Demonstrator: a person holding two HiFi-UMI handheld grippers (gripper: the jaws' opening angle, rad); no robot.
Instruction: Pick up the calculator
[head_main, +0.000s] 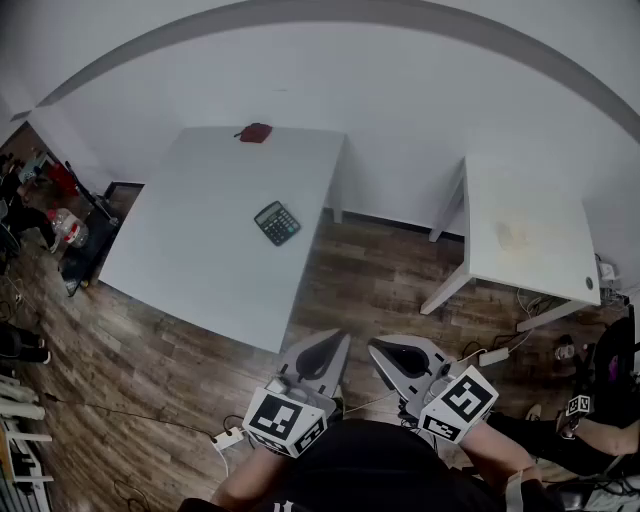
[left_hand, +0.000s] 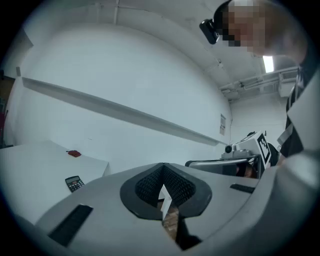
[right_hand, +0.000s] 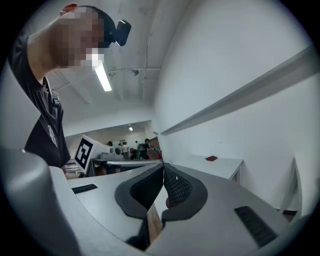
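Grey left tool and right tool, jaws together, empty, held level side by side. Calculator lies mid-table, well apart. Right gripper view adds distant people.

Dim, even ceiling light, fisheye edges

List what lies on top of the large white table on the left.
On the white table lie a dark calculator, near its right edge, and a small red object at the far edge. Anything beneath them is covered.
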